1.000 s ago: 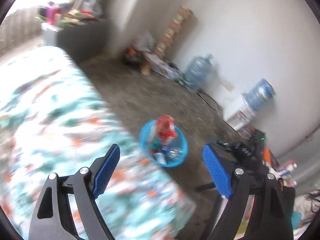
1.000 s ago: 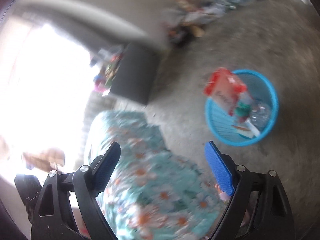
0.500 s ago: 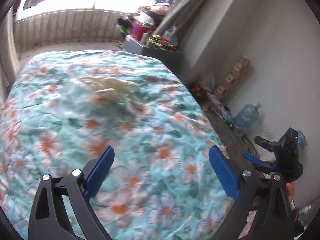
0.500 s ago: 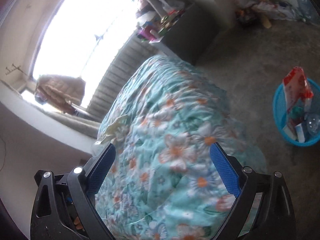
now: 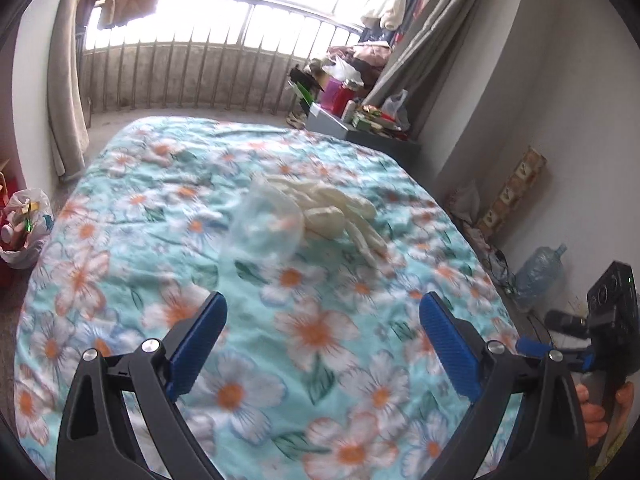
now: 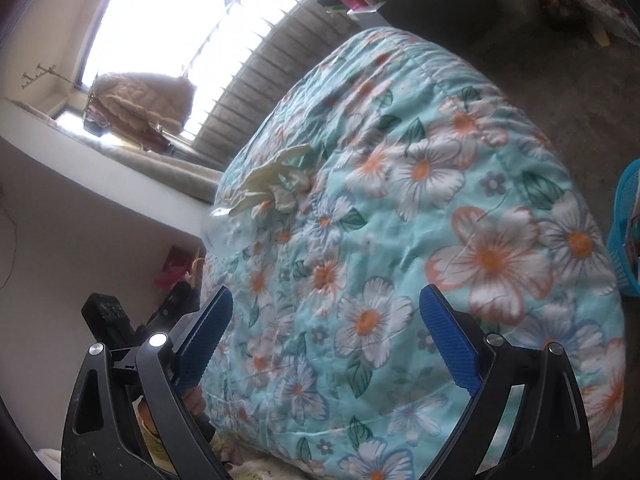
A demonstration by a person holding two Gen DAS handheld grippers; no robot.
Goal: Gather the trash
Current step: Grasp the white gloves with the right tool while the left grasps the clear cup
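A crumpled clear plastic bag (image 5: 262,226) lies on the flowered bed cover (image 5: 320,336), touching a pale cream rubber glove (image 5: 336,208) just beyond it. Over the near part of the bed my left gripper (image 5: 320,334) hangs open and empty, well short of both. The right wrist view shows the same glove (image 6: 276,182) and bag (image 6: 228,230) far up the bed cover (image 6: 400,240). My right gripper (image 6: 324,334) is open with nothing between its fingers. A blue trash basket (image 6: 622,232) peeks in at the right edge on the floor.
A white bag of rubbish (image 5: 24,224) stands on the floor left of the bed. A grey cabinet (image 5: 360,132) with clutter sits by the window, a water jug (image 5: 536,276) by the right wall. A hand (image 5: 600,408) grips the other gripper's handle at the right.
Both views have swung away from the blue basket on the floor and onto the bed; the glove and clear bag have come into sight. Both grippers stay open and empty.
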